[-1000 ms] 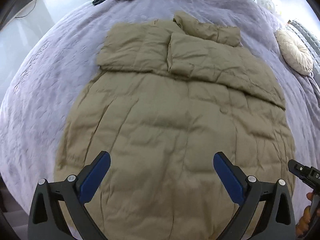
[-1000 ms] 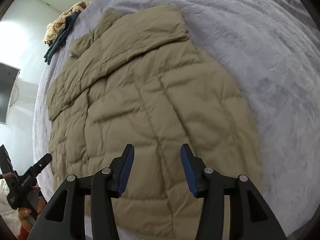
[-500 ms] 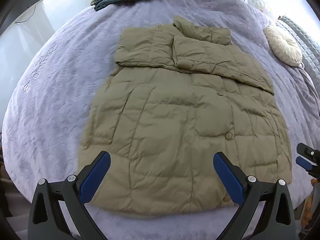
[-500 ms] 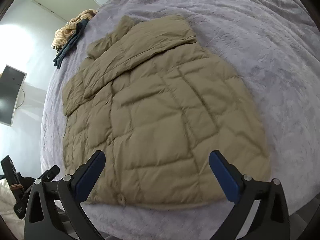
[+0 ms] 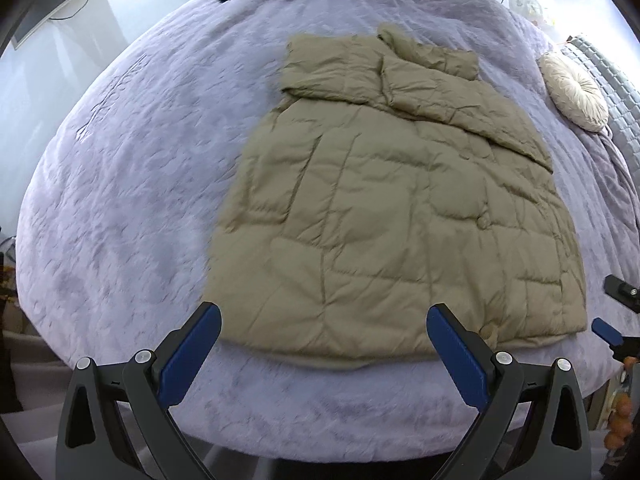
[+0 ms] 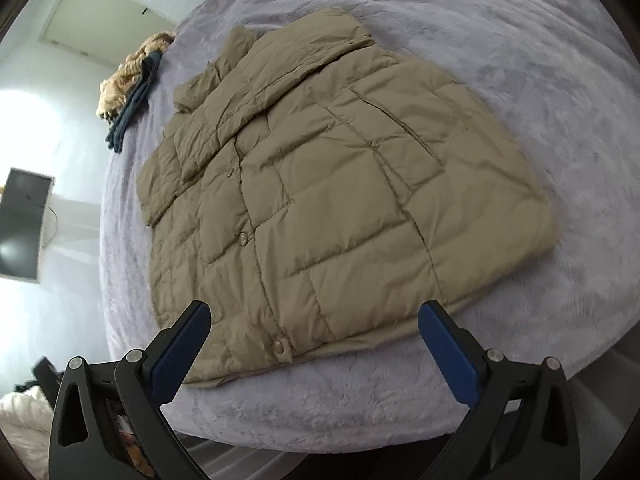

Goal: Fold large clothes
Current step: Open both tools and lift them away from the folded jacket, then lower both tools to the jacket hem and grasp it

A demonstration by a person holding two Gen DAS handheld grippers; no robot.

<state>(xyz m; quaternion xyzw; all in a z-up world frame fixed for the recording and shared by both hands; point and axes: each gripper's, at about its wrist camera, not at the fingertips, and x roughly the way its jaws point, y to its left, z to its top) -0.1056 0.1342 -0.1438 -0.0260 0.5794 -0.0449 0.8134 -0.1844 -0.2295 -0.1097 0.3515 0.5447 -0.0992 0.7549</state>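
Pulled back from over the jacket, both tools. Right tool (image 6: 314, 346) just spread wide, nothing between; left tool (image 5: 324, 344) wide apart too, empty. Beyond the tips, khaki puffer jacket (image 5: 400, 216) flat on lilac bedspread (image 5: 140, 160), sleeves folded across chest.
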